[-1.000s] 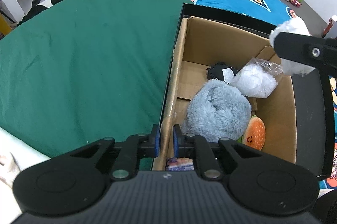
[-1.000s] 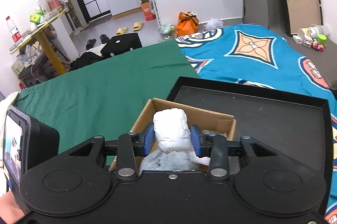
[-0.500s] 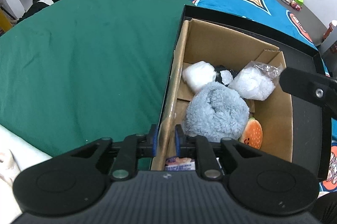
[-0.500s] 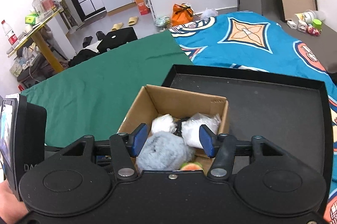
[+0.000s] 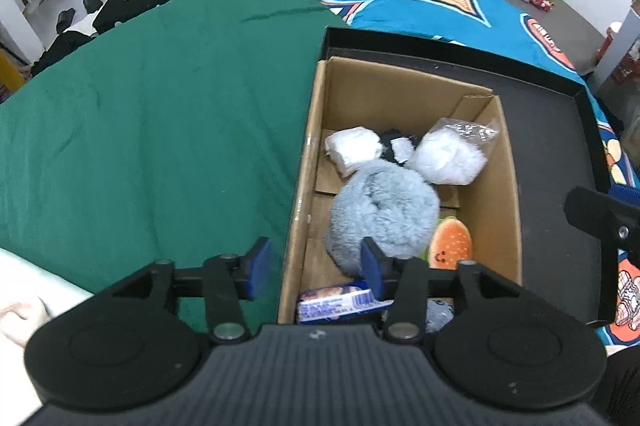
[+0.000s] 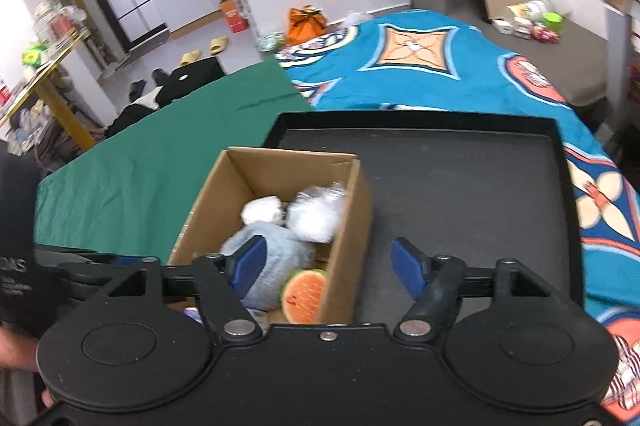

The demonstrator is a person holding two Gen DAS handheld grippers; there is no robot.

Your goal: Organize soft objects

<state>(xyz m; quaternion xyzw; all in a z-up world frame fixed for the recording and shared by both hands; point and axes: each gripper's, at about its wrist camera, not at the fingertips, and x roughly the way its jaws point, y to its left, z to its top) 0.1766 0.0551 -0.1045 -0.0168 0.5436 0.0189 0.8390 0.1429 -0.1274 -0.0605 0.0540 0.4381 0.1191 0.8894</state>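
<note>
One box [image 5: 404, 113] — two white bundles, one grey plush [image 5: 382, 214], one burger toy [image 5: 450, 244]; both claws spread, just opened, empty.

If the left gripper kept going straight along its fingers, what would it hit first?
Probably the box's left wall: the left gripper is open and straddles that edge, with the grey plush just inside. Depth is unclear.

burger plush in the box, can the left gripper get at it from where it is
Probably yes. The burger plush lies uncovered against the grey fluffy toy in the open-topped cardboard box, just ahead of the left gripper, whose jaws have just been opening, empty.
</note>
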